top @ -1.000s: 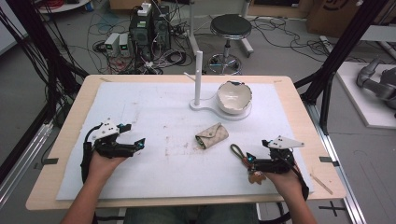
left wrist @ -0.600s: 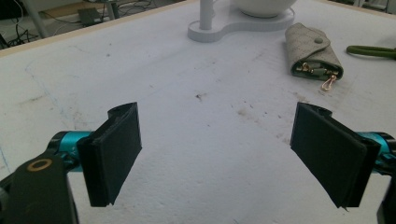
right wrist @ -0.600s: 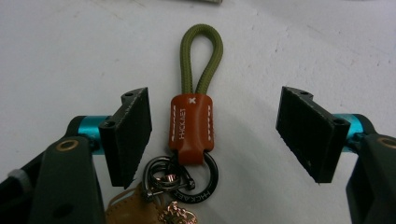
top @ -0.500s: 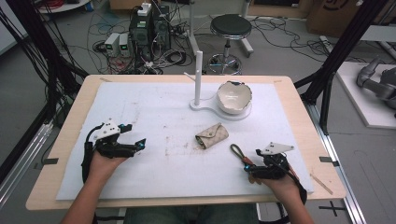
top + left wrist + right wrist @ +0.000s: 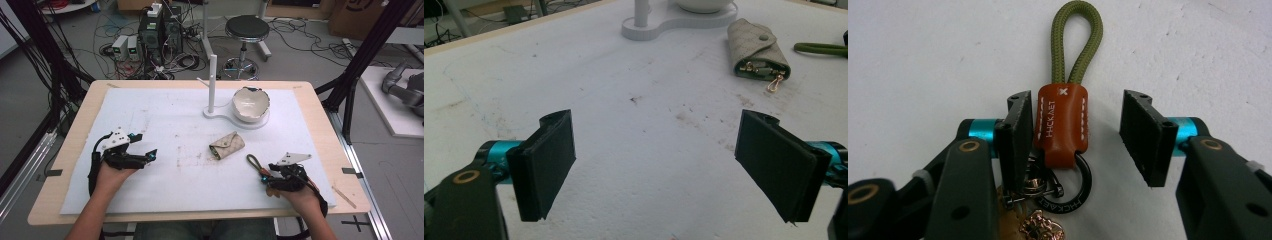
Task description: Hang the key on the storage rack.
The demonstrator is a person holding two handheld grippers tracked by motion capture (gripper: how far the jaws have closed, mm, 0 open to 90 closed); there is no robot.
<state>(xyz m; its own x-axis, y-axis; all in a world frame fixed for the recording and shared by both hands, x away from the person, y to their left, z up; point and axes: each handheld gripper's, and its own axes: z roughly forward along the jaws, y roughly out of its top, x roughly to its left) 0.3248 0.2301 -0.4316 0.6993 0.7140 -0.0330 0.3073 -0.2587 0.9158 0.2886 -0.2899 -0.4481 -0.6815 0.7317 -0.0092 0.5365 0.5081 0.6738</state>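
Observation:
A key fob [image 5: 1060, 125] with an orange leather tag, an olive cord loop and a black ring lies on the white mat at the front right [image 5: 256, 165]. My right gripper [image 5: 1078, 100] straddles the tag, and its jaws have just been closing. The left pad lies against the tag's side and the right pad stands clear of it. In the high view the right gripper [image 5: 265, 179] sits over the fob's near end. At the mat's left, my left gripper [image 5: 145, 145] stands open over bare mat [image 5: 656, 130].
A beige quilted key pouch [image 5: 227, 145] lies mid-mat, with its open end and gold clasps towards the left gripper [image 5: 759, 47]. Behind it stand a white post on a base [image 5: 213, 80] and a white bowl [image 5: 251, 103]. The table edge runs close in front of both hands.
The right gripper has shifted a little to the left onto the key fob, and its jaws have narrowed around the orange tag. The left gripper has stayed put.

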